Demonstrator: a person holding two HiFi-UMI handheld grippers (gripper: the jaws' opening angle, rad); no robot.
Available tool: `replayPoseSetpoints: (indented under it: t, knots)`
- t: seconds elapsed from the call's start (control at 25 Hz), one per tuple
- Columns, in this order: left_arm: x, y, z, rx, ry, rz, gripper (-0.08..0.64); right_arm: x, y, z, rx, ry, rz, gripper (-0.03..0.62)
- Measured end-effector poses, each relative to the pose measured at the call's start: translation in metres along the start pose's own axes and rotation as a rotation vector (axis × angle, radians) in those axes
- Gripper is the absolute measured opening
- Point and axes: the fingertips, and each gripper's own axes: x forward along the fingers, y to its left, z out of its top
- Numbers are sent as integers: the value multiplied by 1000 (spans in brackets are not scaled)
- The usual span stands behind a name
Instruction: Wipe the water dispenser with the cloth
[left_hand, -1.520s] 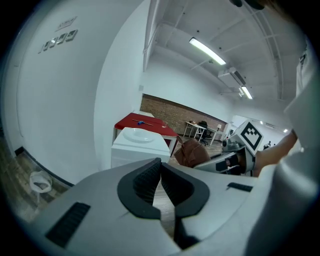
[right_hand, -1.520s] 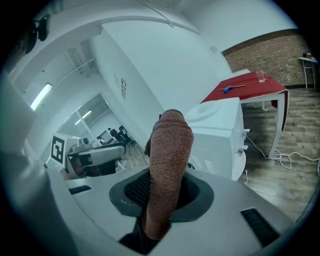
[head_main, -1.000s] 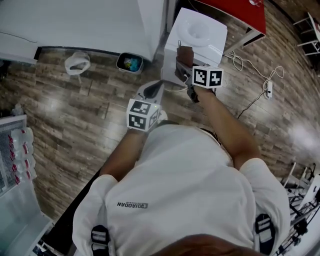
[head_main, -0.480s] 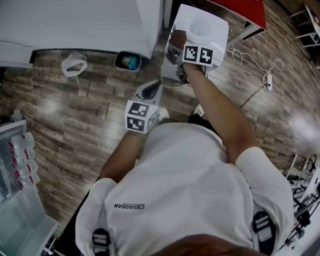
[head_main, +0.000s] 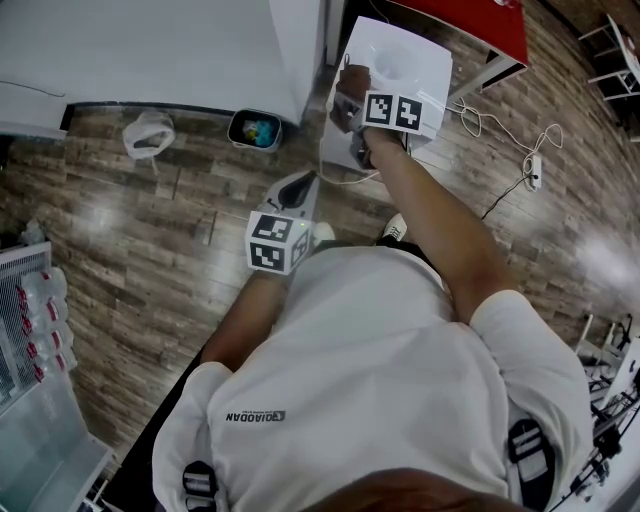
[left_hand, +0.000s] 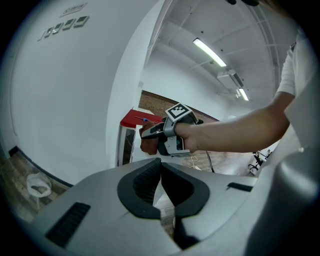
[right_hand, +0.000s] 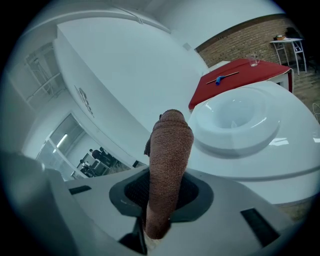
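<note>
Wiping step judged in hand: right tongs (right_hand: 166, 199) clamped on the brown woven cloth (right_hand: 170, 150) at the white plastic water dispenser's (right_hand: 245, 155) top edge; left tongs (left_hand: 161, 186) closed together, empty, held aside; next move calls for pressing cloth across the top.

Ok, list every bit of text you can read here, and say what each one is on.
"QIAODAN": on the back of the white shirt.
Raised lettering on the white panel, left gripper view: too distorted to read.
Dark logo on the white wall, right gripper view: too blurred to read.
</note>
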Motion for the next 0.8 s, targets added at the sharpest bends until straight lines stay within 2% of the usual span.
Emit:
replayPoseSetpoints:
  t: [0.28,0.8]
  knots:
    - [8,-12,6,28,-8,-30,0,-22,-19,-1,11,-3,-23,71]
    - [20,-42,4,63,4,-83,0,-82,-71,-3,96,-60,-79,72]
